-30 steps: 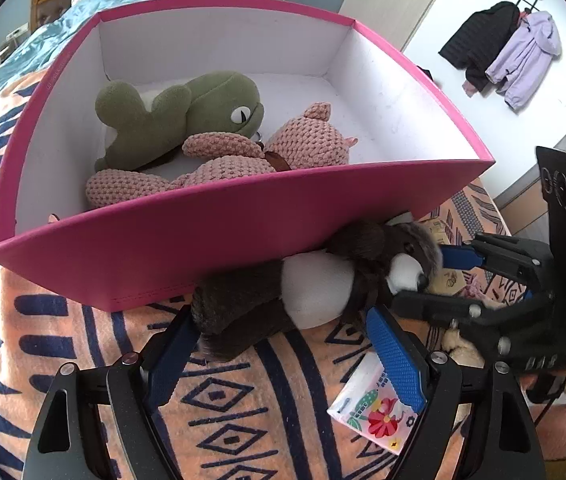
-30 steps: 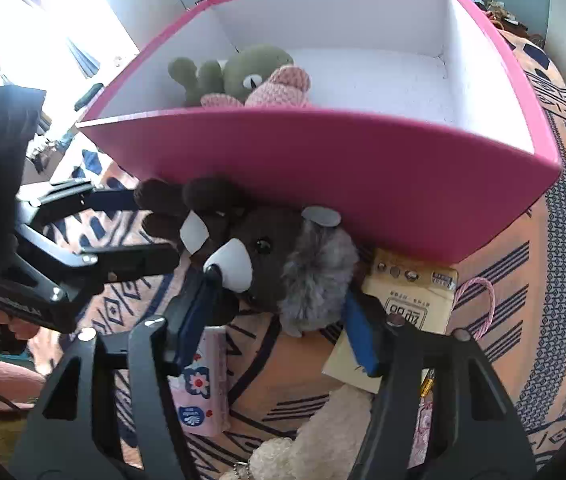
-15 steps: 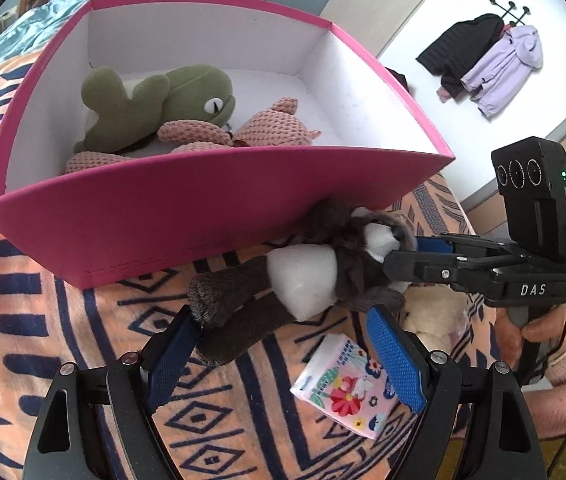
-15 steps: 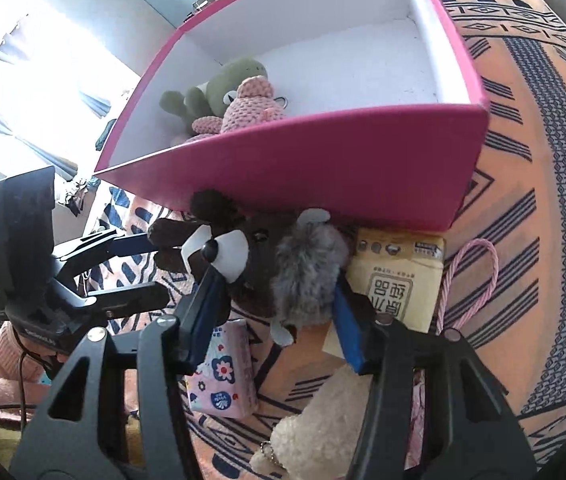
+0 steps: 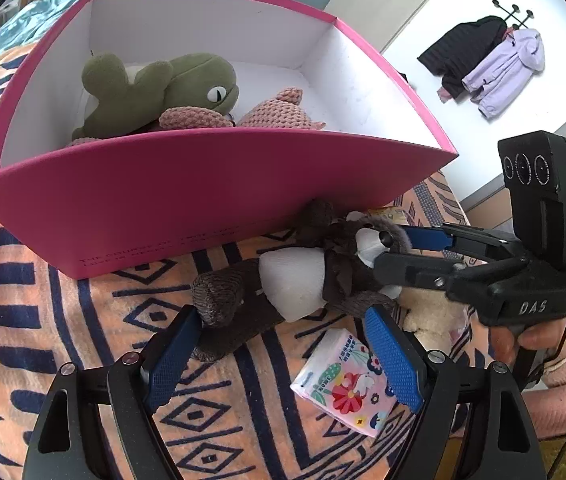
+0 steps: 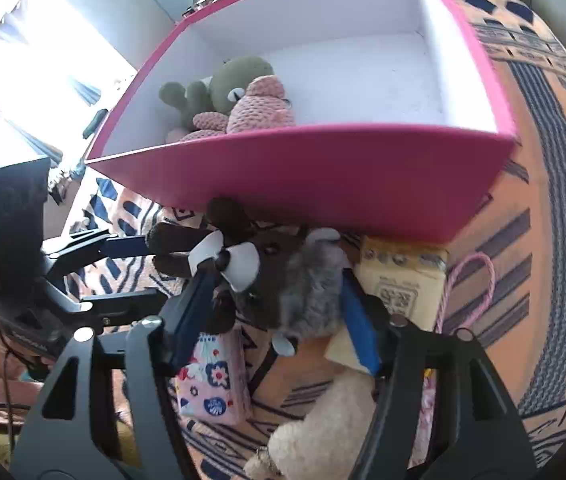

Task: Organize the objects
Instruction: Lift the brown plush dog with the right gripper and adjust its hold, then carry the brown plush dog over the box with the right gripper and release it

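Observation:
A brown plush with a white belly hangs just above the patterned blanket in front of the pink box. My right gripper is shut on its grey furry head; it also shows in the left wrist view. My left gripper is open, its fingers on either side of the plush's legs without squeezing them. A green plush and a pink knitted plush lie inside the box.
A flowered tissue pack lies on the blanket under my left gripper. A cream plush and a yellow packet lie by the box's front wall. A pink cord loop lies to the right. Coats hang on the far wall.
The right gripper has lifted the brown plush's head a little and both grippers have drawn back from the box. The left gripper has stayed open around the legs.

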Demonstrator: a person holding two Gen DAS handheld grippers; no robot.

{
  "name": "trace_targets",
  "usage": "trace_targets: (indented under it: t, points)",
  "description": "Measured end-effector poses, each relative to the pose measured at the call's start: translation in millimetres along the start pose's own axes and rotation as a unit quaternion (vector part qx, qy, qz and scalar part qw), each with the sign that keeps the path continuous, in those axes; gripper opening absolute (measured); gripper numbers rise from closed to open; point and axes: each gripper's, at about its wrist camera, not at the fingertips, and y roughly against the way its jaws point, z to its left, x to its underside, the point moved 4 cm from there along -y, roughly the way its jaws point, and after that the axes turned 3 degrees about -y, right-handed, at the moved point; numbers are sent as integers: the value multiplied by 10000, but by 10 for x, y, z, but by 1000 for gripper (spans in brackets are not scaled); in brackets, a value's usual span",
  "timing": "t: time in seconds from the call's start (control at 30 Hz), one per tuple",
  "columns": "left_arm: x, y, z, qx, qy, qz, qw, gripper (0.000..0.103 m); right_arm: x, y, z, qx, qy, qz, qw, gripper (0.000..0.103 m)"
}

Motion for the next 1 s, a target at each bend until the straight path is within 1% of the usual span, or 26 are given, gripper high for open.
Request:
trace_targets:
  t: [0.07,0.13,0.17,0.3,0.47,0.53,0.6,0.83,1.0]
  points:
    - [15,-12,19,-14,2,23,10000,85,-22,-112,30,181,88,73,9998,68]
    - [-4,-41,-8,-33,-15,46,10000,85,-10,-147,14,187,103,110,9997,67]
    - [-2,-49,-13,-38,-20,64,10000,85,-11,-157,-1,202,94,88,9997,59]
    - [0,-61,-21,15,6,79,10000,85,-25,-118,-122,-60,-260,87,9996,56]
    - [-23,-4,-113,150,-33,-24,9999,85,-14,26,-162,-337,-518,-16,9981,56]
    - [-21,58,-149,200,-92,-71,9997,79,-22,112,-150,-455,-590,-78,9972,56]
    - [-17,135,-160,226,-103,-131,9996,75,-37,210,-125,-519,-584,-154,9968,56]
    - [-123,501,-212,215,-155,-546,9982,75,-157,547,82,-678,-297,-387,9965,56]
    - [-286,779,-207,86,-193,-859,9961,75,-374,738,270,-784,-29,-607,9951,56]
